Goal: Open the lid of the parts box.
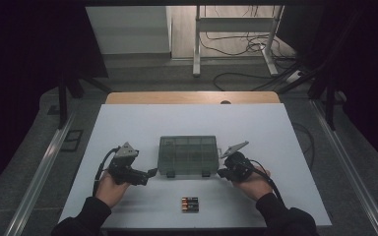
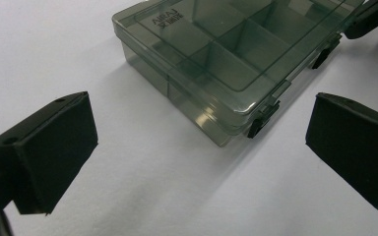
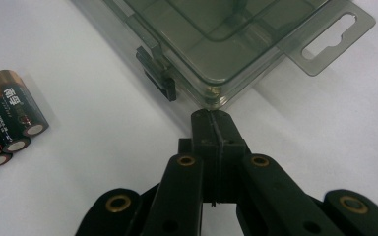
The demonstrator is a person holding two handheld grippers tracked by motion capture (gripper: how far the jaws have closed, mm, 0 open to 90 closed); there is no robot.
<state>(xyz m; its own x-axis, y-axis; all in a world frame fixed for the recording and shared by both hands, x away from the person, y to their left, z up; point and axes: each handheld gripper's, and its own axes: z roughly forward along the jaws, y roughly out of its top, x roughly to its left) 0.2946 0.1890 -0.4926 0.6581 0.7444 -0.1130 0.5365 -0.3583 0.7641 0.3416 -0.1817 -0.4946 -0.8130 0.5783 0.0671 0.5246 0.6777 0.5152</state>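
While the lid of the box (image 1: 188,155) is latched, nothing is done; left tongs (image 2: 197,147) gape wide, right tongs (image 3: 212,123) pinch empty; batteries (image 1: 190,204) wait.

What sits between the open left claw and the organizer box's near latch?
Nothing visible. Bare white table lies between the left claw and the closed organizer box; its near latch faces the gap unobstructed.
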